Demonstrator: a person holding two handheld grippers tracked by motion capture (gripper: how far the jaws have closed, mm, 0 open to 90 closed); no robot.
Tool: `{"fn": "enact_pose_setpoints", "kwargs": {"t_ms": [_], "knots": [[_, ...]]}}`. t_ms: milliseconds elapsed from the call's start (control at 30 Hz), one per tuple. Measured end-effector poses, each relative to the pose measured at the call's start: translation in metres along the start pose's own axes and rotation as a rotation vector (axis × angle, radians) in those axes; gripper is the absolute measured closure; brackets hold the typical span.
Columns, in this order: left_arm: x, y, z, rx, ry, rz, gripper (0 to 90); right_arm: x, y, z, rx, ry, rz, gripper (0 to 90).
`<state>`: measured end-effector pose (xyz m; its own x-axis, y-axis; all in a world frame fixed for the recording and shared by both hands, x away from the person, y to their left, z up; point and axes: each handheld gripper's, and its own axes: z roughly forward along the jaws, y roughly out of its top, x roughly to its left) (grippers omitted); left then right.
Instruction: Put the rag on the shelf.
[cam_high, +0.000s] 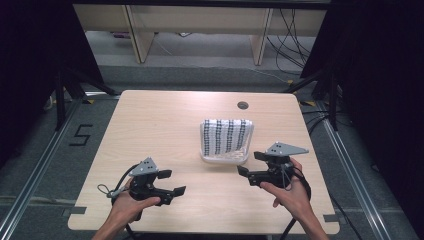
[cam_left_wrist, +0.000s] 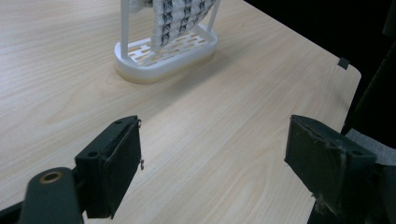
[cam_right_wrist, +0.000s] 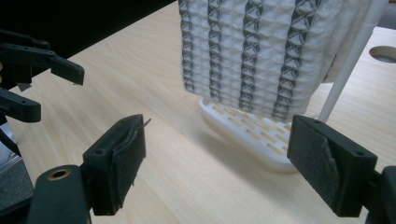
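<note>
1. High view: I see the light wooden table (cam_high: 165, 130) with a white slotted plastic rack (cam_high: 224, 156) just right of centre, a white waffle-weave cloth with dark stripes (cam_high: 226, 134) draped over it. My left gripper (cam_high: 171, 183) sits at about 7 o'clock from the rack, well apart from it, jaws wide apart, nothing between them. My right gripper (cam_high: 250, 163) is at about 4 o'clock, just beside the rack's base, jaws spread, holding nothing.
2. Left gripper view: both black jaws stand far apart over bare wood. The rack (cam_left_wrist: 163, 58) is at 12 o'clock, the cloth (cam_left_wrist: 180, 18) hanging into it.
3. Right gripper view: jaws gaping and empty. The cloth (cam_right_wrist: 261, 51) hangs at 12 to 1 o'clock, near, not touching; rack base (cam_right_wrist: 243, 128) is below it. The left gripper (cam_right_wrist: 44, 86) shows at 9 o'clock, spread too.
</note>
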<state>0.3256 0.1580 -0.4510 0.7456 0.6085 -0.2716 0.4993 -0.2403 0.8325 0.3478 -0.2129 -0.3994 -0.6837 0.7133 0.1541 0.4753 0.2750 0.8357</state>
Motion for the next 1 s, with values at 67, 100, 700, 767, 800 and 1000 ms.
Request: {"fn": "enact_pose_setpoints", "kwargs": {"t_ms": [67,100,700,767,800,1000], "knots": [[-0.001,-0.002,-0.001,0.006,0.005,-0.001,17.6,0.001,-0.003,0.001,-0.005,0.003,0.010,20.5],[-0.001,-0.003,-0.001,0.015,0.005,-0.003,17.6,0.002,-0.005,0.001,0.008,0.001,0.021,20.5],[-0.003,-0.024,0.000,0.032,0.020,0.017,17.6,0.005,-0.031,0.010,0.026,0.024,0.019,20.0],[-0.003,-0.027,0.000,0.029,0.012,0.021,17.6,0.008,-0.035,0.011,0.042,0.038,0.043,19.9],[-0.004,-0.029,0.000,0.029,0.016,0.017,17.6,0.006,-0.037,0.012,0.032,0.031,0.013,19.9],[-0.005,-0.037,-0.002,0.044,0.033,0.037,17.6,0.006,-0.049,0.014,0.033,0.040,0.013,19.6]]}}
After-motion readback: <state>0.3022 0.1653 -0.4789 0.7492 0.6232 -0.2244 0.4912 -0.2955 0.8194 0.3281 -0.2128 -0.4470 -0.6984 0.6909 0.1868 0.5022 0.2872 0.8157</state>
